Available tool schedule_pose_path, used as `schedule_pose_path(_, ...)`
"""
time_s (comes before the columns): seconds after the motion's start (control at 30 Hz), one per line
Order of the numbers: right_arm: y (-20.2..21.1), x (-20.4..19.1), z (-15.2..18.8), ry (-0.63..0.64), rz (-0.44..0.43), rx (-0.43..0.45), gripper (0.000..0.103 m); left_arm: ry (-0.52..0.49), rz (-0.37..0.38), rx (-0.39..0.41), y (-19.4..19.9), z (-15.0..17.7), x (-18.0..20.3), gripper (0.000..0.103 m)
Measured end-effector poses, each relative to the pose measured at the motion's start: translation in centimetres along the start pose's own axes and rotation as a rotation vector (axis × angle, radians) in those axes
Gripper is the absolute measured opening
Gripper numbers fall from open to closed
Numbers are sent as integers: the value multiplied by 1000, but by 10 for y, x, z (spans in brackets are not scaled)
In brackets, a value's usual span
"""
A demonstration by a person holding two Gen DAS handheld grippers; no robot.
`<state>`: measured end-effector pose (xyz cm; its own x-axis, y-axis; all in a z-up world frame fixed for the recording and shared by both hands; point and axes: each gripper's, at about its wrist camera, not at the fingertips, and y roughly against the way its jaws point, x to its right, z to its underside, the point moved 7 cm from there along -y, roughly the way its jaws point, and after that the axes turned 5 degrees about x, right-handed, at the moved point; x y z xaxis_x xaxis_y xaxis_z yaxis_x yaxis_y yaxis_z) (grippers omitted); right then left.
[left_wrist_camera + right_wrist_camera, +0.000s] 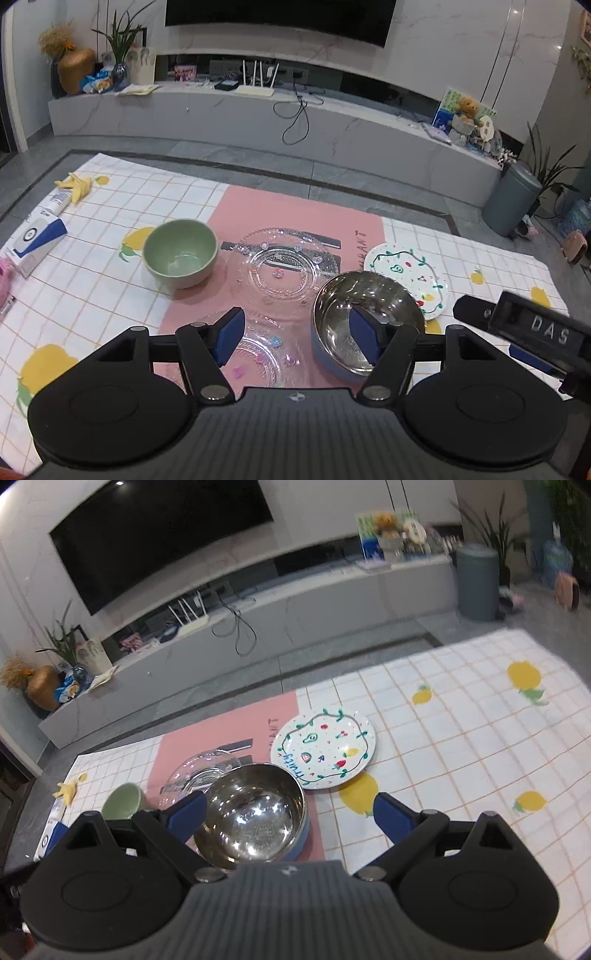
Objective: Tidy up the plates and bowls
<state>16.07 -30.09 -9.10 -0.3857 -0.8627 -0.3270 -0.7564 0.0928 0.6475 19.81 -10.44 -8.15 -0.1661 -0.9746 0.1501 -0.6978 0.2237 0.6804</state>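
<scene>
the left gripper hangs with its jaws spread wide and nothing between the pads, over a glass plate whose near edge its body hides. the right gripper is also spread wide and grips nothing; the steel bowl sits low between its fingers, near side cut off by the gripper body. a second glass plate lies on the pink mat, the green bowl at the mat's left edge, the painted plate partly behind the steel bowl. the right-wrist view is blurred.
</scene>
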Motion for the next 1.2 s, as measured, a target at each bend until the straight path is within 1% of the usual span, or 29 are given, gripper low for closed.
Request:
schedule_pose_path(0.17, -33, 12, 2, -21, 20, -37, 95, 9, 7, -62, -30, 7, 4, 76)
schedule_pose_path(0.23, -42, 19, 5, -51, 8, -53, 94, 27, 11, -89, -41, 12, 4, 76)
schedule_pose_path(0.37, -55, 30, 9, -119, -10, -72, 94, 56, -7, -112, -59, 21, 1, 76)
schedule_pose_path(0.43, -60, 34, 10, -145, -14, -76, 93, 67, 0, -120, -65, 23, 2, 74)
schedule_pose_path(0.5, -64, 35, 12, -163, -21, -87, 87, 70, 8, -130, -71, 25, 3, 73)
schedule_pose_path(0.57, -69, 33, 17, -169, -24, -100, 85, 66, 6, -136, -77, 26, 4, 72)
schedule_pose_path(0.6, -71, 32, 20, -165, -17, -107, 81, 67, 1, -139, -79, 27, 4, 72)
schedule_pose_path(0.7, -77, 29, 30, -145, -7, -136, 74, 84, -9, -152, -84, 30, 4, 70)
schedule_pose_path(0.8, -81, 26, 39, -144, -25, -171, 71, 92, -5, -168, -89, 34, 4, 68)
schedule_pose_path(0.83, -82, 24, 40, -144, -33, -179, 70, 90, -8, -172, -90, 35, 4, 67)
schedule_pose_path(0.87, -83, 23, 41, -143, -40, -184, 67, 88, -11, -176, -92, 35, 5, 63)
schedule_pose_path(0.93, -83, 21, 42, -139, -46, -186, 62, 90, -13, -184, -94, 36, 5, 59)
schedule_pose_path(1.0, -83, 20, 42, -134, -49, -184, 54, 91, -13, -189, -96, 37, 6, 54)
schedule_pose_path(1.07, -83, 20, 42, -133, -51, -186, 50, 86, -22, -195, -98, 38, 7, 46)
schedule_pose_path(1.1, -83, 20, 42, -132, -52, -188, 47, 83, -27, -199, -100, 39, 8, 43)
schedule_pose_path(1.17, -84, 20, 42, -131, -54, -192, 44, 80, -35, -206, -102, 40, 9, 36)
schedule_pose_path(1.2, -84, 19, 42, -128, -55, -192, 38, 78, -38, -206, -102, 40, 9, 35)
